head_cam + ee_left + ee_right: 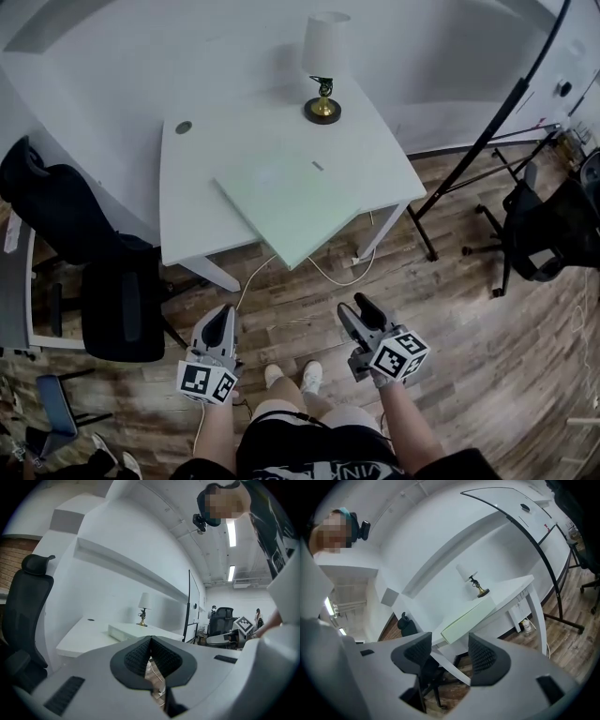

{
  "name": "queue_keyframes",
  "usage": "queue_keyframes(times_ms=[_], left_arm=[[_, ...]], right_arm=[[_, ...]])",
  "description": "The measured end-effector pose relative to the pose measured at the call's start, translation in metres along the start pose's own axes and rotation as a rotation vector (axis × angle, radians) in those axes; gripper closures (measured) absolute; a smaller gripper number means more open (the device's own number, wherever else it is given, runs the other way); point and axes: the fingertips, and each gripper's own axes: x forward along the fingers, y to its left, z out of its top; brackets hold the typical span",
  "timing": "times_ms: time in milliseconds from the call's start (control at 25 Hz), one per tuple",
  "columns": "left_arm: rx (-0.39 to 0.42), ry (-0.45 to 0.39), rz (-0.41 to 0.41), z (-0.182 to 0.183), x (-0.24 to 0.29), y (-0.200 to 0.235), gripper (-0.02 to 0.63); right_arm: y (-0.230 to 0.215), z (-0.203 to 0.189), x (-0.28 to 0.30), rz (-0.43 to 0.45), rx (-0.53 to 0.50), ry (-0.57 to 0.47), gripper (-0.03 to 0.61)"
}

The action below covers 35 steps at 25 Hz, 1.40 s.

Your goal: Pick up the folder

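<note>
Lying flat on the white bench (192,197), the pale green folder (291,202) sits turned at an angle, its near corner jutting past the front edge of the bench. A small lamp (323,66) with a white shade and brass base stands behind the folder, near the bench's far edge and apart from it. Both grippers hang over the wooden floor (281,309), short of the bench and well apart from the folder. The left gripper (223,317) has its jaws brought together at the tips, with nothing caught between them. The right gripper (356,309) has its jaws standing apart, and nothing is between its pads; in the right gripper view the folder's edge shows beyond the gap, far off on the bench. A black office chair (117,300) stands to the left of the bench, and a white cable (328,277) trails on the floor beneath it.
</note>
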Motion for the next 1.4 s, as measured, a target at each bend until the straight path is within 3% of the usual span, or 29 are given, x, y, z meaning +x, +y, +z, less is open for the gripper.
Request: queue_keyframes(times_ms=[640,1040,1400], left_arm=[[-0.006,0.011,-0.016,-0.005,0.057,0.017,0.600],[-0.019,0.012,-0.010,-0.005,0.101,0.045,0.601],[-0.039,0.028,-0.014,-0.016,0.124,0.058,0.600]], right_arm=[[-0.025,0.022,0.057,0.002,0.036,0.008,0.313],[-0.040,0.035,0.115,-0.001,0.141,0.013,0.290],[-0.057,0.020,0.157,-0.024,0.379,0.022,0.246]])
